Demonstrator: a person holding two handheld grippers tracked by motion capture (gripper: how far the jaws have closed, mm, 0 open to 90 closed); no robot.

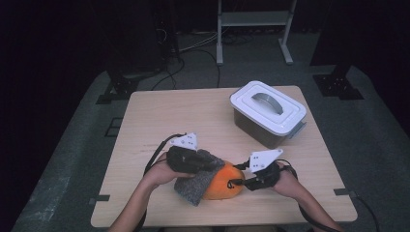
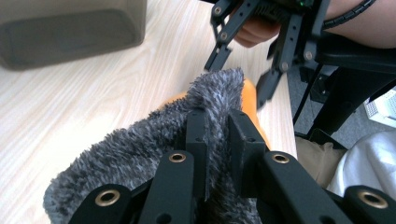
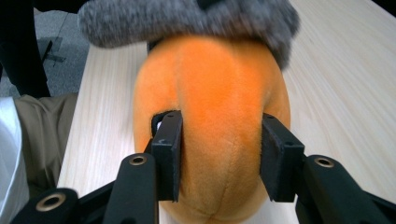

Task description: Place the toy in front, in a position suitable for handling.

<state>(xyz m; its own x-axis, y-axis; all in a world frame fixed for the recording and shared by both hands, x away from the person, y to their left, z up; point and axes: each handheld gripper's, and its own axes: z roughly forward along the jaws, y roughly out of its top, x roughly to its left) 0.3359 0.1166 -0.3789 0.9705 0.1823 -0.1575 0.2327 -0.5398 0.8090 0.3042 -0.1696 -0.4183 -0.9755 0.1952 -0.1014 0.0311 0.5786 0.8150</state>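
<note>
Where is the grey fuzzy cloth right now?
In the high view the grey fuzzy cloth lies at the table's near edge, draped over the left side of the orange plush, pinched in the left tool.

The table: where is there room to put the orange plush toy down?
The far left of the table, left of the lidded box, is bare wood. So is the strip between that box and the two grippers. The near middle is crowded: the left gripper pinches the grey fuzzy cloth and the right gripper squeezes the orange plush toy.
</note>
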